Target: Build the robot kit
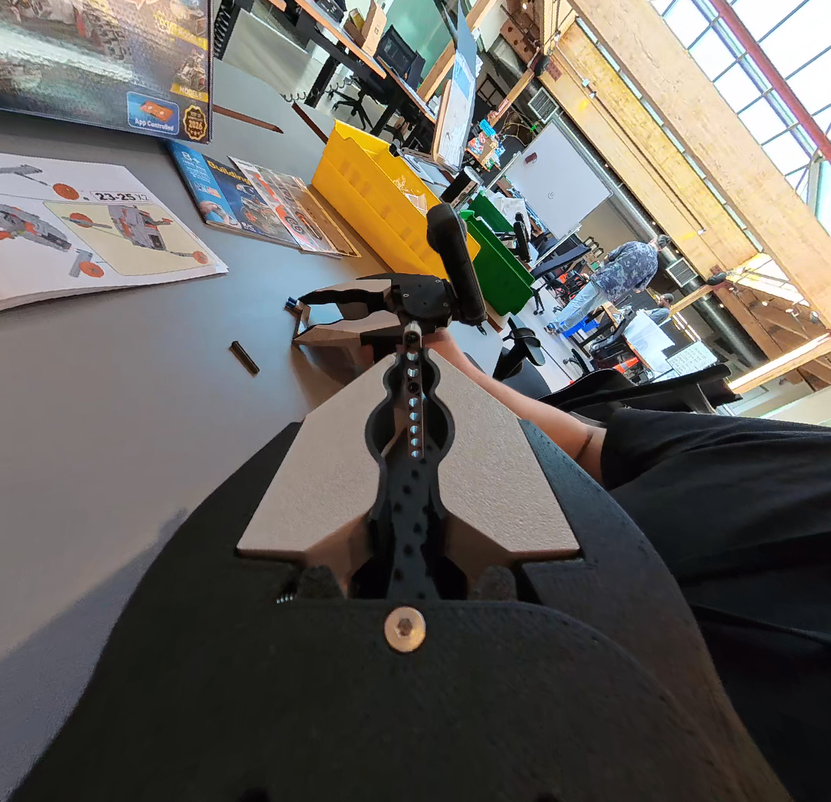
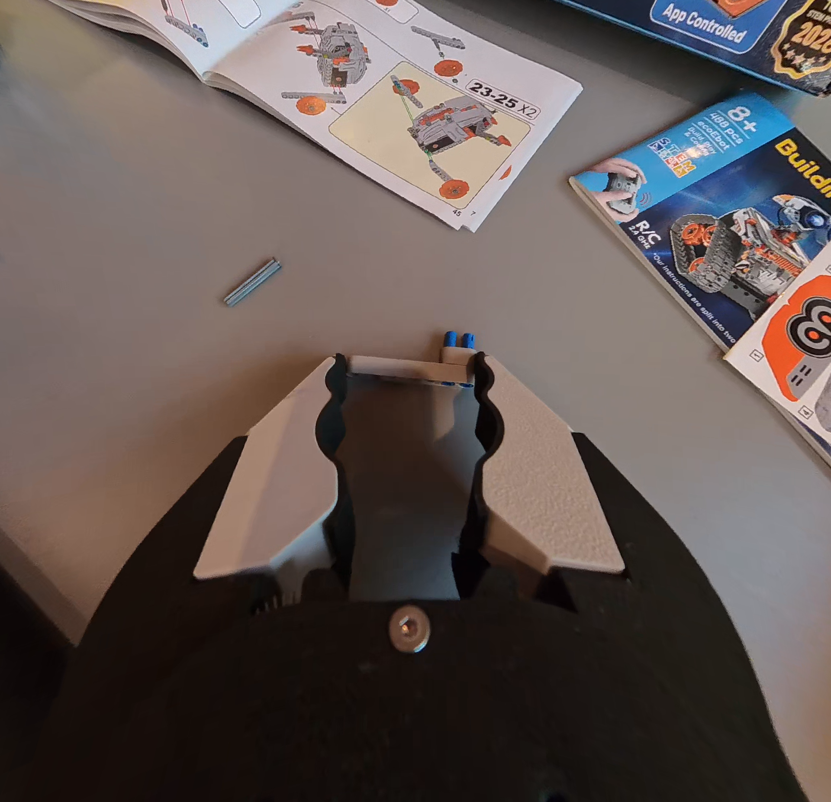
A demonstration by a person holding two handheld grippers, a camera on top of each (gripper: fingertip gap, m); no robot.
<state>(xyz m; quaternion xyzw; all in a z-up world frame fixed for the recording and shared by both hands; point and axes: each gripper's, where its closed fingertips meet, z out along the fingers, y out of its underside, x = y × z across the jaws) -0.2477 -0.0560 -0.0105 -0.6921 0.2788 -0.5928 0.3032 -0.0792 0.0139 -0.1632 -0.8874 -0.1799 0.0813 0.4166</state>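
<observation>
Two claws busy: left claw (image 1: 411, 393) clamps a black holed beam (image 1: 411, 479); right claw (image 2: 409, 371) grips a grey blue-pinned beam (image 2: 411, 368) crosswise at its tips.

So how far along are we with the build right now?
Done: two blue pins sit in the grey beam. In hand: the right gripper clamps that grey beam endwise, and the left gripper is shut on a black beam. Left: the two beams are apart, an axle lies loose, and the manual lies open.
</observation>
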